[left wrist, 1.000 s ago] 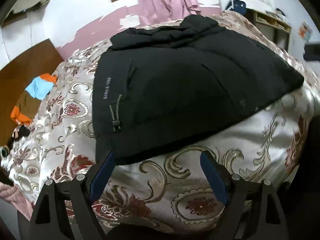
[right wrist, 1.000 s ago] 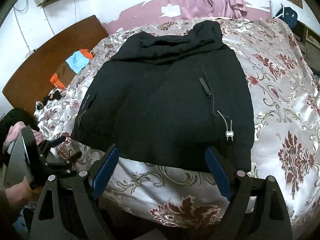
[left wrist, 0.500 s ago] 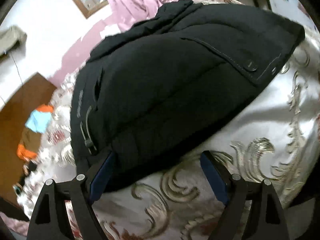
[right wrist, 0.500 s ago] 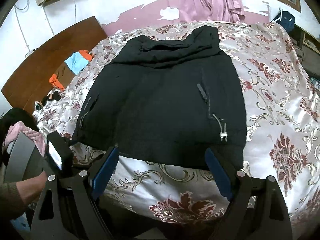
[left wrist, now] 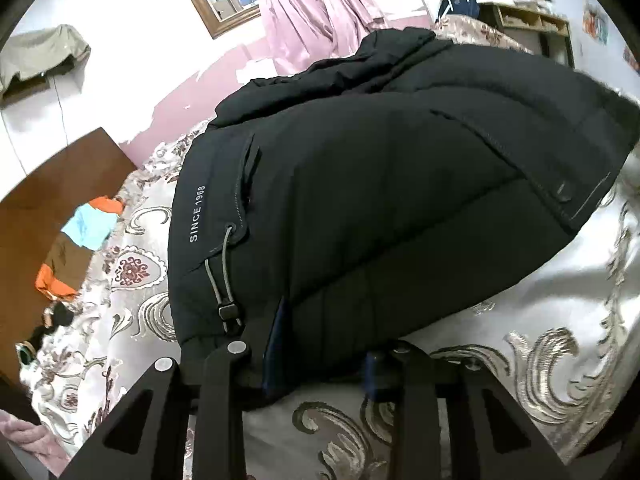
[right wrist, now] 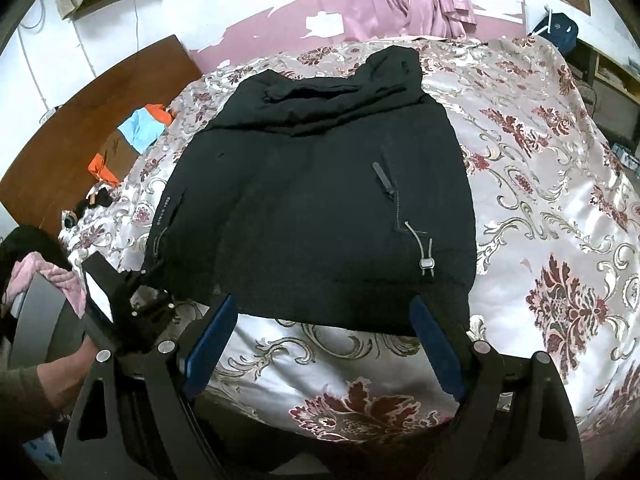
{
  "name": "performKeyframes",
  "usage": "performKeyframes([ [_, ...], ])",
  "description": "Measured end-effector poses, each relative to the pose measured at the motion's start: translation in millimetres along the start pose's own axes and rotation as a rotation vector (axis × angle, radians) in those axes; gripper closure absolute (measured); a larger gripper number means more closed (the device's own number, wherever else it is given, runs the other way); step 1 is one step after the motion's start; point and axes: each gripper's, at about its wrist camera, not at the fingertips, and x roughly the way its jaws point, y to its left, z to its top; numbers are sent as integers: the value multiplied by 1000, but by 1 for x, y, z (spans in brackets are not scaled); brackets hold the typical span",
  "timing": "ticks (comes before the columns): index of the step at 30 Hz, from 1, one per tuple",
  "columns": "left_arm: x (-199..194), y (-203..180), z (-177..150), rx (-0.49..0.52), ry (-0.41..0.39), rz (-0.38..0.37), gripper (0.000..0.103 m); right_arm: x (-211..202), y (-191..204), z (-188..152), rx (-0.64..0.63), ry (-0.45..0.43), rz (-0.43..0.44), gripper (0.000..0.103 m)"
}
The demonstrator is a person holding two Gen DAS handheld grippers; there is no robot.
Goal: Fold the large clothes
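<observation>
The black jacket (right wrist: 320, 208) lies spread on the bed (right wrist: 560, 208), straight ahead of both sets of tongs, its hood end farthest from them. The left tongs (left wrist: 324, 344) have just been closing and now pinch the jacket's near hem corner — the blue pads (left wrist: 276, 344) are sunk into the padded fabric, just beside the grey drawcord (left wrist: 224, 276). The right tongs (right wrist: 324, 344) hang spread wide above the near hem, and I think they are clear of the cloth, though the angle makes it hard to be sure. Off to their left, a hand (right wrist: 68, 376) grips the other tool at the bed's edge.
</observation>
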Motion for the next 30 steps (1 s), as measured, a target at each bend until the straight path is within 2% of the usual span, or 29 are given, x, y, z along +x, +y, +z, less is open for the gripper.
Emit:
performKeyframes([
  [2,5,-2,0,11,11,7,71,1,3,0,-12,2,2,18],
  [4,6,2,3,-30,19,-27,78,2,6,-1,-24,7,2,18],
  [7,5,26,12,-219,63,-131,89,9,7,-4,-49,19,-8,18],
  [11,-1,49,23,-419,106,-213,94,35,9,-11,-96,75,-61,18],
  [15,-11,58,34,-502,120,-255,95,62,18,-22,-171,144,-131,18],
  [18,-14,68,44,-561,134,-292,95,74,21,-29,-213,162,-174,18],
  [22,-21,83,57,-619,140,-335,95,87,23,-32,-280,137,-279,18],
  [26,-23,90,65,-657,146,-364,95,100,18,-30,-304,111,-330,18],
  [28,-23,86,67,-623,145,-338,95,104,17,-30,-325,97,-331,19],
  [29,-23,84,66,-600,147,-324,95,102,16,-30,-324,73,-325,24],
  [30,-22,79,64,-567,148,-307,95,97,15,-29,-315,32,-327,43],
])
